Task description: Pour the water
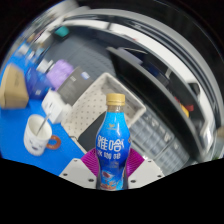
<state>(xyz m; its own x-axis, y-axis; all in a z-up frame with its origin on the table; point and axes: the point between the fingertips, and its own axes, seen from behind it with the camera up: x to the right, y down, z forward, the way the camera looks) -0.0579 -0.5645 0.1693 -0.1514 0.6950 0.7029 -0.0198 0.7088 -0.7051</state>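
The gripper (113, 172) clamps its fingers on the lower body of the bottle (112, 140) (cap on), holding it upright so nothing spills, while the white cup (37, 132) waits at ten o'clock, probably to receive the water.

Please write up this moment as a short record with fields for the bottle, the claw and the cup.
bottle: blue, yellow cap on, upright
claw: both pink pads pressed on the bottle's lower part
cup: white, on the blue surface, left of the bottle
pouring: not yet begun, bottle not tilted
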